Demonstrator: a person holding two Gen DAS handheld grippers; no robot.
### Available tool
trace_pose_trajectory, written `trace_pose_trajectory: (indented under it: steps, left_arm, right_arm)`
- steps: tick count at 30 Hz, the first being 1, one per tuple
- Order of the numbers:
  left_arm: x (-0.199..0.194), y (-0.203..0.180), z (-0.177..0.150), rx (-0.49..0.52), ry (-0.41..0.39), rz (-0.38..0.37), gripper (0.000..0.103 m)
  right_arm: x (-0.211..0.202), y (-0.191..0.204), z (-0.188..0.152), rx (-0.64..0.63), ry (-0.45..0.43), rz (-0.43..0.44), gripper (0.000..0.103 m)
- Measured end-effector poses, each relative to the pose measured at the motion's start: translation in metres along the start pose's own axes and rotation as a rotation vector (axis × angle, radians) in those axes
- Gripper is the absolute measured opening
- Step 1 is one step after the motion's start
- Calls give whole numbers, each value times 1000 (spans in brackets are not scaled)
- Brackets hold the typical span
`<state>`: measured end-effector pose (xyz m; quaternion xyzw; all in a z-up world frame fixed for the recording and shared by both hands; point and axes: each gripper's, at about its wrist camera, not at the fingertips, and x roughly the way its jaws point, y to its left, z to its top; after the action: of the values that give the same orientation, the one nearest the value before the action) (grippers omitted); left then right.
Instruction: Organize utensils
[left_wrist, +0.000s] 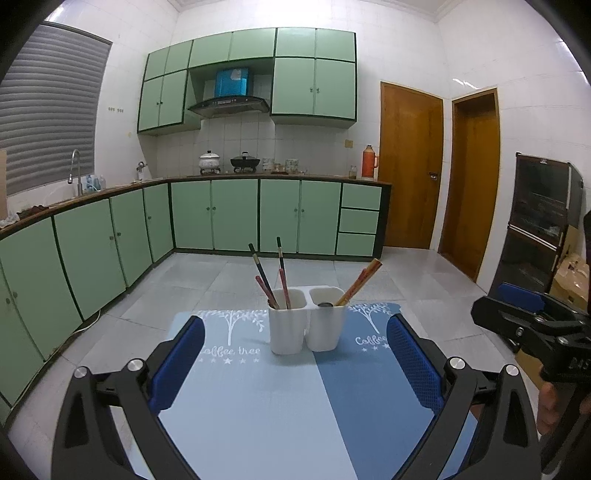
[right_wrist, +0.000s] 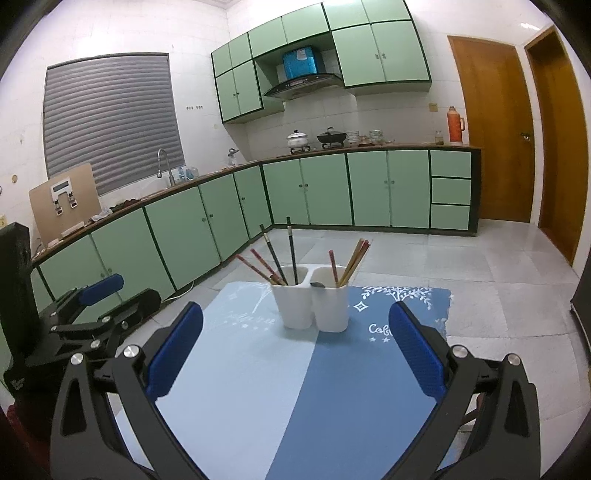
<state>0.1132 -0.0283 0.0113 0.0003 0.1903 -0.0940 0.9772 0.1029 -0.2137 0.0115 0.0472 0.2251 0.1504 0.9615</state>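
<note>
Standing on smooth blue mat (left_wrist: 258, 406), glossy white twin-cup holder (left_wrist: 306, 325), slender chopsticks (left_wrist: 282, 273)

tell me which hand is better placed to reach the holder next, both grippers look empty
Neither, clearly. The left gripper and right gripper are both open, empty and back from the white holder, which sits about centred between each pair of fingers. All the chopsticks already stand in it.

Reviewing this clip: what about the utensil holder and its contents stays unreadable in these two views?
- Lower ends of the chopsticks: both views, hidden by the white holder walls.
- Dark item in the right compartment: only its top peeks over the rim.
- Mat lettering: cut off by the left gripper.
</note>
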Motion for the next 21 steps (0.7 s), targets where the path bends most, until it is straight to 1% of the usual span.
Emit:
trace_pose_trajectory:
  steps: [12, 21]
  left_arm:
    - [-31, -9, -5, 17, -39, 17, 97]
    - [-44, -8, -8, 12, -52, 19, 97]
  right_arm:
    - [-23, 14, -7, -20, -14, -7, 98]
    - [-29, 22, -11, -41, -18, -6, 98]
